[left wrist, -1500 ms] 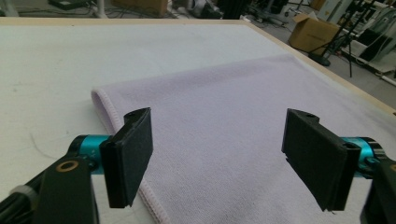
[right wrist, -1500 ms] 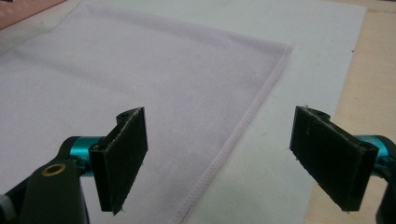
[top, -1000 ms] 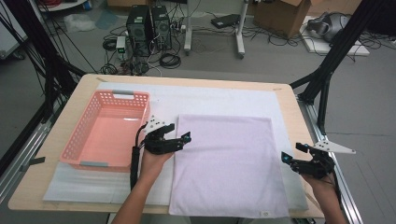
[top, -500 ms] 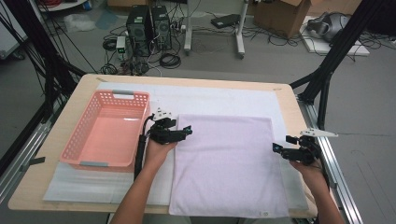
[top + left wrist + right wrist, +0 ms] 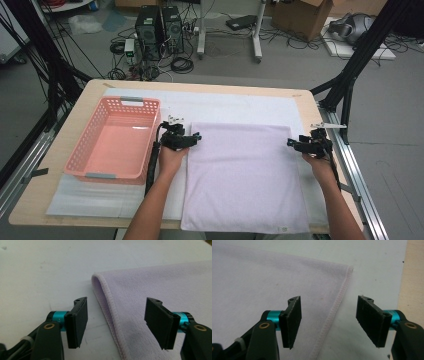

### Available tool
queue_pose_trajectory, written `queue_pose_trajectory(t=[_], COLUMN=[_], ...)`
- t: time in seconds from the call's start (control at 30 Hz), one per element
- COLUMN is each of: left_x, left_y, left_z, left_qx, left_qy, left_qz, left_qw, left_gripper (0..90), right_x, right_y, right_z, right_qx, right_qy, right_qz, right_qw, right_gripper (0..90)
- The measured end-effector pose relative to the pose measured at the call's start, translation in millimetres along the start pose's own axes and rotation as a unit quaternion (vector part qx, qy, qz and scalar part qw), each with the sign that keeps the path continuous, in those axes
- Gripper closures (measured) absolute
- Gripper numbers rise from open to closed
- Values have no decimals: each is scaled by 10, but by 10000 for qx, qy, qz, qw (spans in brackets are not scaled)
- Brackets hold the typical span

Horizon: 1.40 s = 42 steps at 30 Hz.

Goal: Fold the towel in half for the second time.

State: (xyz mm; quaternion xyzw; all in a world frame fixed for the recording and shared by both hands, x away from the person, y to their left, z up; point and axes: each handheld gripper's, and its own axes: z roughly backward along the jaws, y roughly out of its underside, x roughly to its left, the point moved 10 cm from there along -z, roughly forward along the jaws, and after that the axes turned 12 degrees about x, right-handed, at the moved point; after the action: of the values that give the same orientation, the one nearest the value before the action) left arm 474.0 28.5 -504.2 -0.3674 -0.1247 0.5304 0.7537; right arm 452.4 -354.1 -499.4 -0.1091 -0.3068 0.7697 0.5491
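Observation:
A pale lilac towel (image 5: 245, 175) lies flat on the white mat, its far edge across the table's middle. My left gripper (image 5: 196, 137) is at the towel's far left corner, and its jaws have just been closing. In the left gripper view the jaws (image 5: 117, 323) straddle the hemmed left edge of the towel (image 5: 160, 290), the pads not touching it. My right gripper (image 5: 291, 144) is at the far right corner, jaws also just closing. In the right gripper view the gripper (image 5: 328, 322) straddles the right hem of the towel (image 5: 262, 285), pads apart from the cloth.
A pink plastic basket (image 5: 116, 141) stands empty at the left, close beside my left hand. A white mat (image 5: 235, 107) covers the wooden table (image 5: 70, 125). The table's right edge and a metal rail (image 5: 350, 165) run just beyond my right gripper.
Both hands have moved forward toward the towel's far corners, the right one also inward to the left. Both pairs of jaws stand narrower than before.

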Motion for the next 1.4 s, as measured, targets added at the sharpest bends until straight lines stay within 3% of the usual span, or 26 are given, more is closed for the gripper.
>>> queue_pose_trajectory(t=[0.07, 0.1, 0.17, 0.23, 0.27, 0.37, 0.4, 0.47, 0.53, 0.57, 0.63, 0.7, 0.8, 0.9, 0.97, 1.07, 1.3, 1.4], left_x=[-13, -12, 39, 45, 37, 1, 0, 0, -56, -66, -32, 12, -4, -7, -3, -26, -122, -185], left_y=[-35, -58, -58, -80, -82, -78, -80, -85, -81, -82, -86, -121, -290, -448, -439, -382, -299, -253], left_z=[-42, -61, -130, -150, -162, -194, -193, -190, -195, -197, -188, -155, -8, 155, 178, 188, 360, 451], left_qx=[98, 27, 213, 204, 265, 309, 301, 278, 280, 288, 289, 169, -392, -936, -922, -766, -781, -709], left_qy=[-34, -6, -109, -110, -151, -577, -566, -491, -183, -129, 123, 211, 208, 271, 300, 398, 634, 670], left_qz=[-103, -68, 26, 49, -15, -385, -382, -375, -448, -445, -119, 205, 236, 265, 187, 111, 96, -101], left_qw=[9999, 10000, 9997, 9997, 9995, 9971, 9972, 9977, 9984, 9985, 9994, 9994, 9987, 9949, 9951, 9962, 9949, 9952], left_gripper=[369, 370, 372, 400, 402, 434, 476, 583, 759, 835, 851, 856, 858, 857, 857, 855, 854, 854], right_x=[-34, -37, -50, -69, -73, -91, -84, -54, 0, 16, 9, -20, -53, -71, -60, -5, 97, 154], right_y=[-28, -39, -63, -86, -93, -120, -133, -154, -163, -164, -161, -163, -257, -385, -427, -438, -343, -262], right_z=[-71, -94, -142, -199, -214, -246, -255, -270, -284, -290, -286, -268, -163, -14, 51, 124, 308, 403], right_qx=[101, 103, 121, 172, 158, 135, 170, 229, 274, 281, 270, 228, -204, -683, -792, -828, -857, -854], right_qy=[99, 112, 136, 180, 203, 299, 330, 294, 116, 123, 1, -66, -20, 150, 33, 34, -131, -200], right_qz=[18, 18, -17, -36, -18, -8, 85, 211, 289, 328, 260, 121, -12, -15, -69, 84, 259, 339], right_qw=[9999, 9999, 9998, 9997, 9997, 9995, 9993, 9991, 9991, 9990, 9993, 9996, 9998, 9975, 9968, 9965, 9959, 9956], right_gripper=[403, 429, 444, 467, 485, 546, 579, 684, 831, 842, 861, 866, 871, 870, 870, 869, 868, 868])
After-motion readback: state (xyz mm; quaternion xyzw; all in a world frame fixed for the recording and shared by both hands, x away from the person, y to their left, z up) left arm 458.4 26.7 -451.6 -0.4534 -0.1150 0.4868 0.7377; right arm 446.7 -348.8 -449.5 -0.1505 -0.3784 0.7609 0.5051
